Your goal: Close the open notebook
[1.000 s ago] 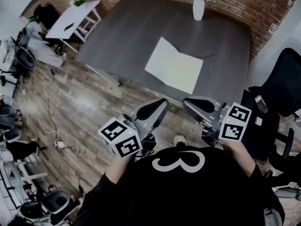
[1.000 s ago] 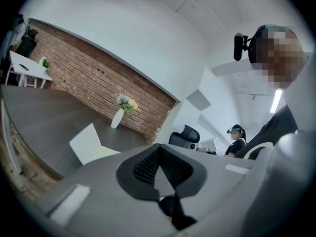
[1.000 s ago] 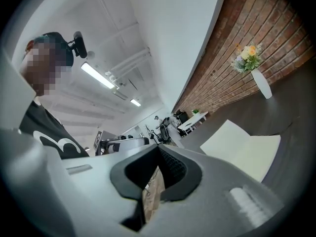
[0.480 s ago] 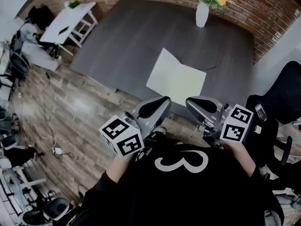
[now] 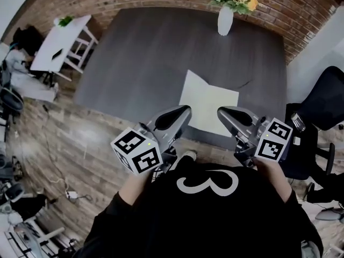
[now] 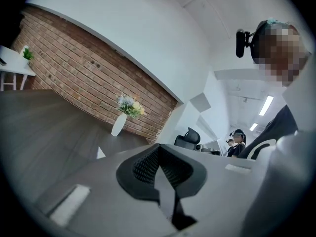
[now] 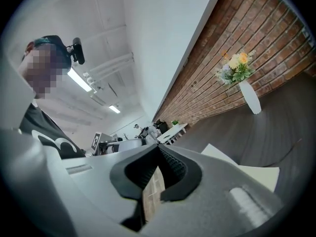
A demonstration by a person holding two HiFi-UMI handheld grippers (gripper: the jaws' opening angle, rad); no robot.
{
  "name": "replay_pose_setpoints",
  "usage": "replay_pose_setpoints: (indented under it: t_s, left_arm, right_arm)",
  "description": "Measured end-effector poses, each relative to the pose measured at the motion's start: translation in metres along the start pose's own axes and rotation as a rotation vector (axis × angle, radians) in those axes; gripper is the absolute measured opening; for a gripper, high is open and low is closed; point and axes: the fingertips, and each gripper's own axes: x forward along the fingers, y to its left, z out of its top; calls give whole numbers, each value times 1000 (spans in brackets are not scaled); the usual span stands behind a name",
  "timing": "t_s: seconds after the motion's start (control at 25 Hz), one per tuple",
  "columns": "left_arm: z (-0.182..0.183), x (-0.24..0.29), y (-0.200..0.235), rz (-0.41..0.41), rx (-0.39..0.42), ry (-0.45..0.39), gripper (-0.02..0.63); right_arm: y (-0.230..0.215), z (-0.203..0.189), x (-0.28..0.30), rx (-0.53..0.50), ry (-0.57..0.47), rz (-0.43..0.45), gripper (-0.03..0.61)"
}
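Note:
The open notebook lies flat with blank white pages near the front edge of the dark grey table. It shows again as a pale page in the right gripper view and as a small white corner in the left gripper view. My left gripper is held at chest height just short of the table's front edge, to the left of the notebook's near side. My right gripper hovers over the notebook's near edge. Both are shut with nothing in them.
A white vase of flowers stands at the table's far edge before a brick wall. A black office chair is at the right, a small white side table at the far left. Wooden floor lies on the left.
The person has come closer to the table, so both grippers now sit at the notebook's near edge. The notebook still lies open, and the jaws stay shut.

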Motion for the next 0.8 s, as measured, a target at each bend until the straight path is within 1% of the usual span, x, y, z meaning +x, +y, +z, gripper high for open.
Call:
replay_pose_setpoints:
  t_s: [0.2, 0.32, 0.4, 0.6, 0.8]
  left_arm:
    - [12, 7, 36, -26, 10, 31, 11]
    - [12, 19, 58, -53, 15, 37, 11]
    - [10, 21, 74, -59, 32, 41, 11]
    - [-1, 30, 111, -38, 50, 79, 12]
    - [-23, 42, 142, -28, 51, 132, 11]
  right_arm:
    - [-14, 5, 11, 17, -31, -75, 0]
    - [-25, 4, 7, 18, -50, -142, 0]
    - [-29, -2, 10, 26, -68, -174, 0]
    - [-38, -16, 8, 57, -94, -250, 0]
    - [-50, -27, -5, 88, -125, -327, -2]
